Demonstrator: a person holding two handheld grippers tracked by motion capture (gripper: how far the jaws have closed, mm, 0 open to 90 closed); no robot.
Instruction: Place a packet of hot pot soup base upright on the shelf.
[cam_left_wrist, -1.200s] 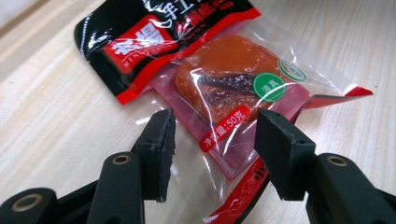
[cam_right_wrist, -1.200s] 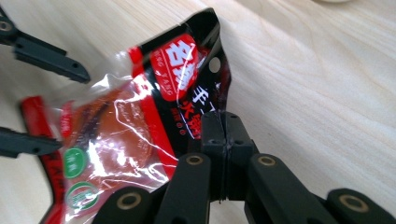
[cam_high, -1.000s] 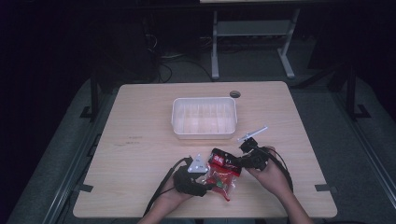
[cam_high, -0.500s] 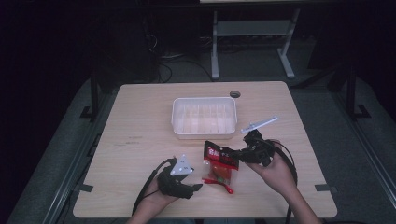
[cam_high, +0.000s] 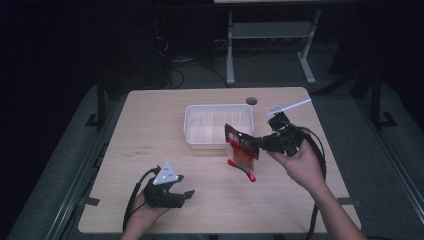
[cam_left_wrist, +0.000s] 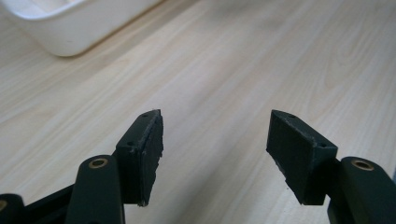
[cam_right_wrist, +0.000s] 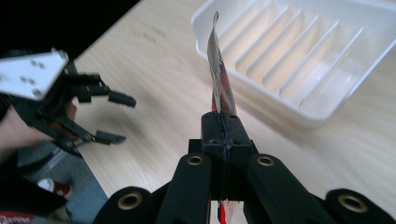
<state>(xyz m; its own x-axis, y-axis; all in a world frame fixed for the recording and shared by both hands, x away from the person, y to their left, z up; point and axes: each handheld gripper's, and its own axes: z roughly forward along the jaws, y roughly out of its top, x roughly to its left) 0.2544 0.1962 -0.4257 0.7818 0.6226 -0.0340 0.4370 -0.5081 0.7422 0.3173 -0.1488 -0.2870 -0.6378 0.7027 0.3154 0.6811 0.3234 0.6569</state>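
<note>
The right tool (cam_high: 256, 142) is held raised above the surface (cam_high: 150, 125), carried by the right hand (cam_high: 300, 162) with the forearm entering from the lower right of the high view. Its jaws are clenched on the edge of a red snack packet (cam_high: 242, 152), which hangs in the air just in front of the white ridged tray (cam_high: 192, 135), its lower end seen against the wood below. In the right gripper view the red snack packet (cam_right_wrist: 219, 70) is seen edge-on, rising from the closed jaws toward the near wall of the white ridged tray (cam_right_wrist: 299, 112).

The left tool (cam_high: 182, 195) is held low near the front edge of the surface, well apart from the packet, its grey three-cornered plate facing upward. In the left gripper view the left tool (cam_left_wrist: 215, 140) is seen released, its jaws spread with bare wood between them.
</note>
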